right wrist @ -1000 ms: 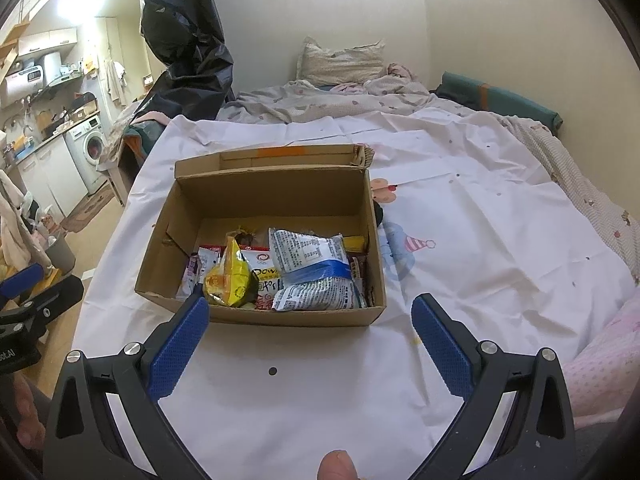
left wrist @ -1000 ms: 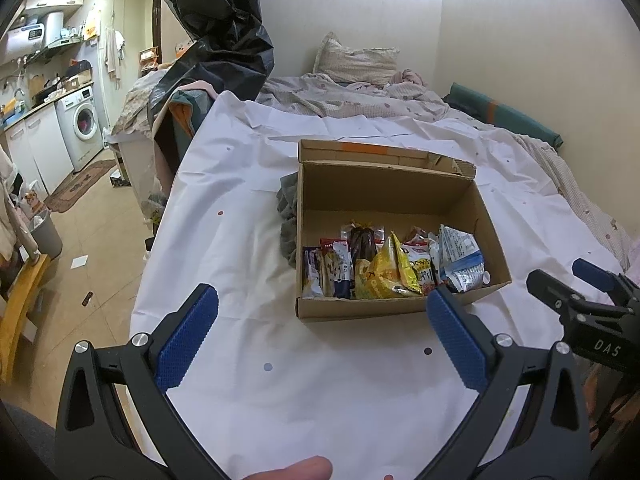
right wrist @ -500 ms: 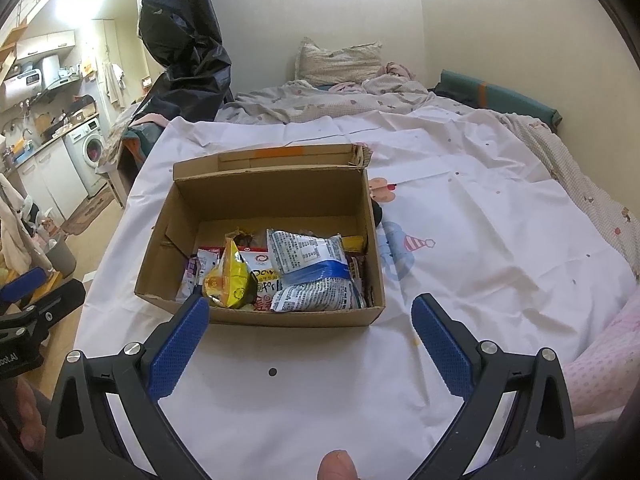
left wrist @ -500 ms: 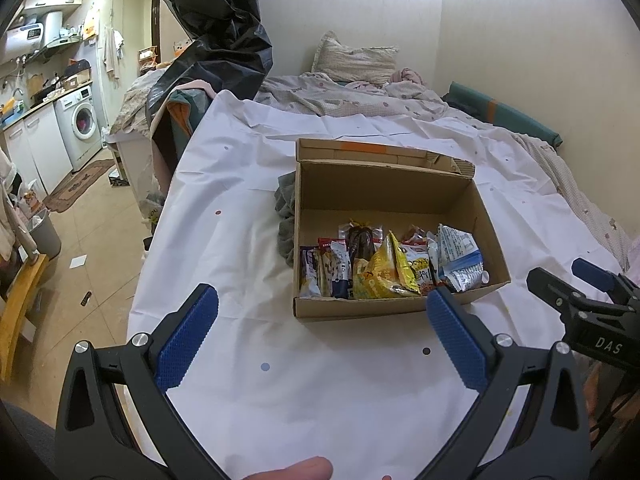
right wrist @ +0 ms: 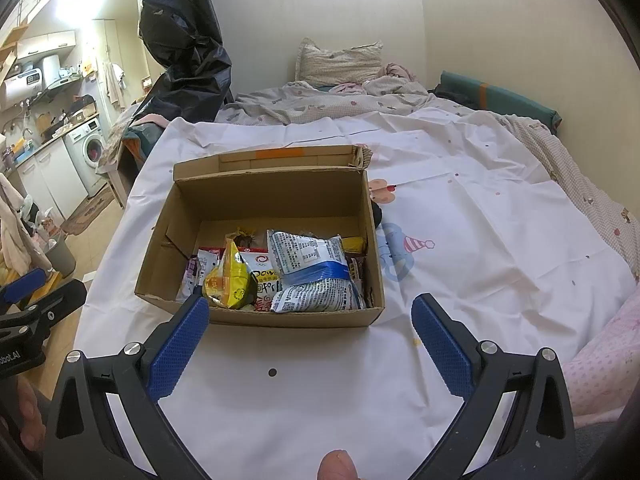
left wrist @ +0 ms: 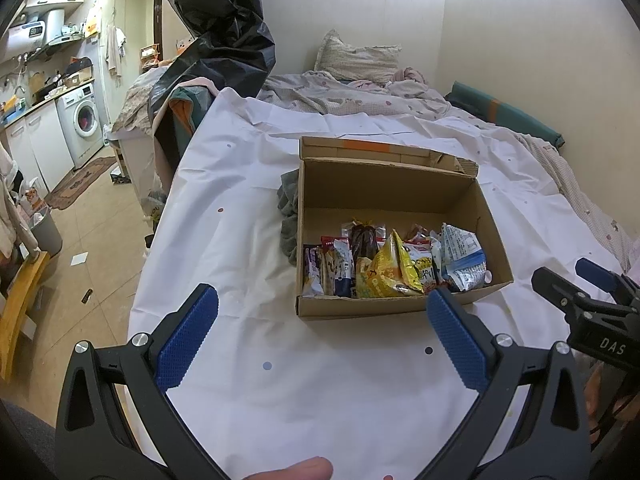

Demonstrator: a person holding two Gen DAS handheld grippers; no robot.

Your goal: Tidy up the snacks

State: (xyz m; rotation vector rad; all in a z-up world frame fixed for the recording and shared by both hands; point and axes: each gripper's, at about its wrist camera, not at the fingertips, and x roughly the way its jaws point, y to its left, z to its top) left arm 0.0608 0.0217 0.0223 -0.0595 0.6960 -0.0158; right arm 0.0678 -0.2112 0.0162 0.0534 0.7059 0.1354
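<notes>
White dotted bedsheet (left wrist: 320, 380) carries the open brown cardboard box (right wrist: 296, 316) of crinkly snack packets (right wrist: 308, 272) straight ahead of my wide-open, empty right hand-held gripper (right wrist: 310, 344), the nearer one.

1. The white sheet (right wrist: 480, 248) lies bare along its near edge and toward its right edge.
2. The cardboard box (right wrist: 280, 318) is open on top; its raised back flap (right wrist: 272, 162) blocks entry from the far side.
3. Snack packets (right wrist: 308, 272) crowd the box's near half; the far half is free.
4. A grey cloth (left wrist: 289, 216) touches the box's left wall.
</notes>
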